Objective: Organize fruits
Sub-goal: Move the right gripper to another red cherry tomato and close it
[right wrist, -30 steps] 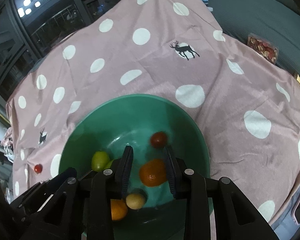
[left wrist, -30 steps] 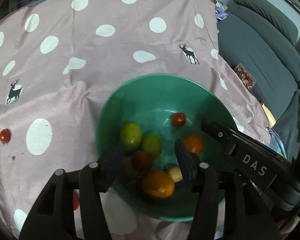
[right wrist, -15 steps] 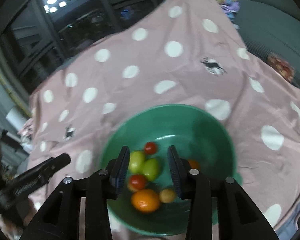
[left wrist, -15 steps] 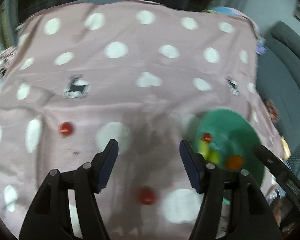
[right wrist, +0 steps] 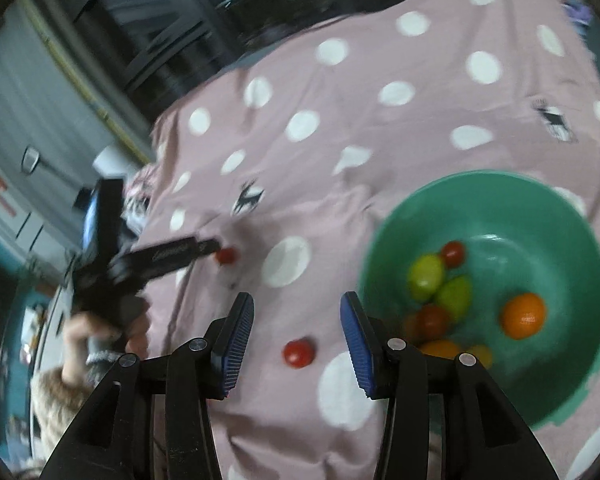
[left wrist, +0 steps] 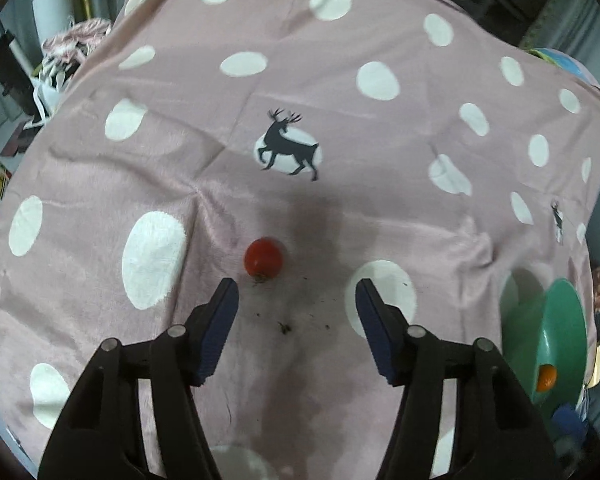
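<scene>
Two red tomatoes lie loose on the pink spotted cloth, outside the green bowl (right wrist: 580,208). Your left gripper (left wrist: 296,294) hangs over the cloth (left wrist: 340,92) with its jaws apart and nothing between them; they have just been closing a little. One tomato (left wrist: 263,258) sits just ahead of the left finger's tip, slightly inside the gap's line, touching neither pad. Small dark specks dot the cloth between the fingers. A deer print (left wrist: 287,146) shows further up the cloth, and the bowl appears only as a sliver at the right edge of that view.

Your right gripper (right wrist: 298,310) has its jaws parted with a moderate gap; they have just been opening, and they hold nothing. The second tomato (right wrist: 299,353) rests on the cloth below the gap between the blue pads (right wrist: 236,340), clear of both. The bowl sits just to the right of this gripper, and inside it you have two green fruits (right wrist: 426,276), an orange (right wrist: 523,315), more red tomatoes (right wrist: 453,253) and some yellow-orange pieces near the front wall, partly hidden by the right finger.

From the right wrist view, your left hand (right wrist: 100,336) grips its tool at the far left, and that tool's tip lies just beside the first tomato. This view is blurred.
</scene>
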`<state>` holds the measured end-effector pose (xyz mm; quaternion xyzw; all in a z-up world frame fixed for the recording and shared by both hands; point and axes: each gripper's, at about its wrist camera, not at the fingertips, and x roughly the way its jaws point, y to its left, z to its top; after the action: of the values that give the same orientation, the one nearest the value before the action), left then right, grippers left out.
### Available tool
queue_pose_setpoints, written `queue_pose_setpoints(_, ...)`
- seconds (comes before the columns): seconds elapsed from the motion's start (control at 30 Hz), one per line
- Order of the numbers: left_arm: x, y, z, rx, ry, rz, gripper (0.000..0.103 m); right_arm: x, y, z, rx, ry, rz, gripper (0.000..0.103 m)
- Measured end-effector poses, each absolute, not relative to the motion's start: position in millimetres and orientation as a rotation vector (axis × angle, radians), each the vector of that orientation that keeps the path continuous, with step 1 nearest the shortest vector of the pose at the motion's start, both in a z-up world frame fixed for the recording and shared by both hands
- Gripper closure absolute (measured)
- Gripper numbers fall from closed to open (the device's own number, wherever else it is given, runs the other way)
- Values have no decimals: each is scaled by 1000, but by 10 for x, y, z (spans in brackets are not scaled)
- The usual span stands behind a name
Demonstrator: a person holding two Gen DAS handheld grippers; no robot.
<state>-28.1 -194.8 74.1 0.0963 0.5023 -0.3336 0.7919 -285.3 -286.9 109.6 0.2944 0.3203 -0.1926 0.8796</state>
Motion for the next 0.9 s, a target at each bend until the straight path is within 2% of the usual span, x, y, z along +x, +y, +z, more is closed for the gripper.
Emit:
queue_pose_setpoints(0.3,-55,-2092,480,212,1109,-662,60,-2437,-2671,799,574,836,-290,57)
queue_pose_setpoints(0.37,-18,-2109,427,210,1107,-657,67,-2366,-2619,735,553,870,-283,57)
queue_pose_setpoints(0.53,83,-2132,285,197,1142,-638,77,-2237,-2564,529,515,963,-302,57)
queue_pose_setpoints(0.73,127,-2141,277,171,1119,-653,77,-2163,-2621,265,496,1062,-375,57)
queue_pose_setpoints(0.9,44,-2065,335,152,1130,-713,77,-2194,-2647,221,499,1031,-396,58)
